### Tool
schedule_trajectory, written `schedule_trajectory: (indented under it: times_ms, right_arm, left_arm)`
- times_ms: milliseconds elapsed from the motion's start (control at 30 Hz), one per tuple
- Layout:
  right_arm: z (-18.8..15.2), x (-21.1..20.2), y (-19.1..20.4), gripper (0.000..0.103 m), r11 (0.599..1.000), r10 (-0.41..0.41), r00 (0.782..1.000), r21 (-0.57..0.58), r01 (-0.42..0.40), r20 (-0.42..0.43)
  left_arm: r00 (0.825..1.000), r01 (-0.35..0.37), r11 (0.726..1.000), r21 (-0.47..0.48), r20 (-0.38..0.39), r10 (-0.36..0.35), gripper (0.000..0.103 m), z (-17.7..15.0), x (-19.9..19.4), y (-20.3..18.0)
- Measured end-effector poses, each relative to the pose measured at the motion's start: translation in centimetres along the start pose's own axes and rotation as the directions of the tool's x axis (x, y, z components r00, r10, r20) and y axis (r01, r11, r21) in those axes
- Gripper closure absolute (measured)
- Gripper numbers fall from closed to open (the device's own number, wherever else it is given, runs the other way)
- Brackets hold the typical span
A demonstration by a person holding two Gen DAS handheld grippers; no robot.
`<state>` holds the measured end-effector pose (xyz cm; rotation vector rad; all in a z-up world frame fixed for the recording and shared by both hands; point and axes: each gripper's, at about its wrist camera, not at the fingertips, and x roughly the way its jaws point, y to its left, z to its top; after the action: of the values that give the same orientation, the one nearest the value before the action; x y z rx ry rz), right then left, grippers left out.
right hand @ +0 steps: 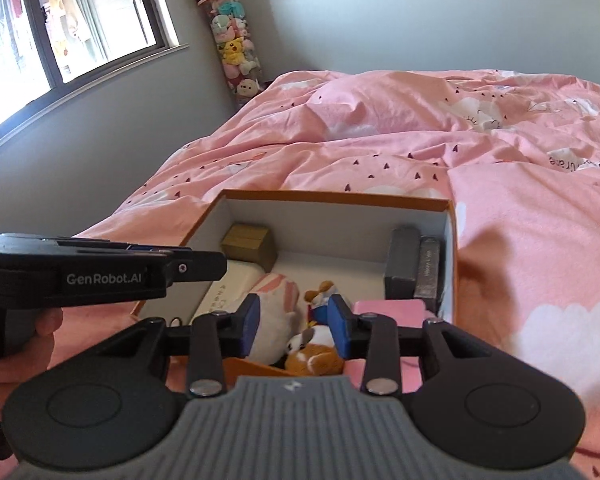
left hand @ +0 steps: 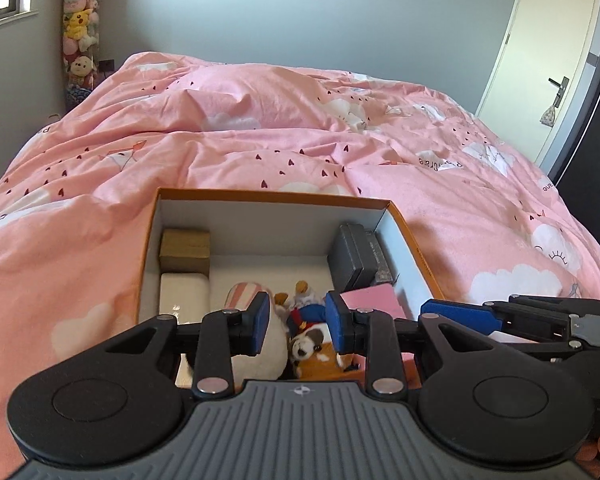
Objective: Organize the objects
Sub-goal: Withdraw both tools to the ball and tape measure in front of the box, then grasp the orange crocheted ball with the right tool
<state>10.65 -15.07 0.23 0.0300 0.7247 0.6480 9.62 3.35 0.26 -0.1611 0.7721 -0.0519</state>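
Observation:
An orange-rimmed white cardboard box (left hand: 268, 196) (right hand: 332, 197) lies on the pink bed. Inside are a brown carton (left hand: 185, 250) (right hand: 250, 245), a white box (left hand: 184, 294), grey cases (left hand: 354, 256) (right hand: 414, 264), a pink-eared white plush (left hand: 246, 296) (right hand: 276, 308), a blue-clad doll (left hand: 306, 308), a brown-white plush dog (left hand: 312, 346) (right hand: 314, 350) and a pink box (left hand: 374, 300) (right hand: 388, 308). My left gripper (left hand: 298, 324) is open and empty above the plush toys. My right gripper (right hand: 294, 326) is open and empty above the same toys.
The pink quilt (left hand: 300, 128) covers the bed around the box. A tall tube of plush toys (left hand: 80, 36) (right hand: 232, 44) stands in the corner. A door (left hand: 540, 60) is at the right, a window (right hand: 72, 20) at the left. The other gripper shows at each view's edge.

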Motion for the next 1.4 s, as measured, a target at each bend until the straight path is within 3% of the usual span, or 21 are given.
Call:
schedule_trajectory:
  times_ms: [167, 300, 433, 633, 733, 900, 1167, 1300, 1400]
  right_arm:
    - [-2.3, 0.8, 1.9, 0.063, 0.998, 0.049, 0.993, 0.036, -0.045, -0.111]
    - [-4.6, 2.8, 3.2, 0.064, 0.998, 0.046, 0.971, 0.045, -0.036, -0.234]
    - [-7.2, 4.7, 4.5, 0.064, 1.000, 0.006, 0.939, -0.013, -0.011, -0.344]
    - [-10.0, 6.9, 6.5, 0.063, 0.993, 0.043, 0.880, -0.073, -0.088, -0.473]
    - [-10.6, 7.8, 7.3, 0.061, 0.989, 0.038, 0.860, -0.107, -0.107, -0.509]
    - [-11.4, 8.8, 8.1, 0.055, 0.982, 0.038, 0.840, -0.134, -0.130, -0.541]
    - [-11.4, 10.2, 8.6, 0.055, 0.977, 0.078, 0.846, -0.127, -0.170, -0.528]
    - [-11.9, 11.2, 8.4, 0.058, 0.978, 0.114, 0.826, -0.084, -0.190, -0.551]
    - [-11.8, 11.0, 8.0, 0.063, 0.981, 0.126, 0.833, -0.057, -0.186, -0.539]
  left_arm:
    - [0.994, -0.033, 0.999, -0.006, -0.107, 0.032, 0.069, -3.3, -0.9, 1.5]
    - [0.978, -0.054, 0.998, -0.011, -0.203, 0.051, 0.069, -5.8, -0.1, 2.8]
    - [0.945, -0.107, 0.992, -0.060, -0.315, 0.083, 0.069, -8.2, 1.3, 4.4]
    - [0.899, -0.126, 0.992, -0.022, -0.424, 0.104, 0.069, -10.8, 1.8, 5.2]
    - [0.886, -0.137, 0.990, -0.023, -0.450, 0.112, 0.068, -11.3, 1.8, 5.8]
    - [0.885, -0.129, 0.989, -0.068, -0.458, 0.084, 0.068, -11.2, 1.8, 6.8]
    - [0.882, -0.135, 0.990, -0.051, -0.461, 0.096, 0.068, -11.1, 2.2, 6.5]
    - [0.881, -0.140, 0.989, -0.038, -0.462, 0.106, 0.068, -11.1, 2.4, 6.2]
    - [0.887, -0.134, 0.990, -0.042, -0.451, 0.101, 0.068, -11.1, 2.3, 6.1]
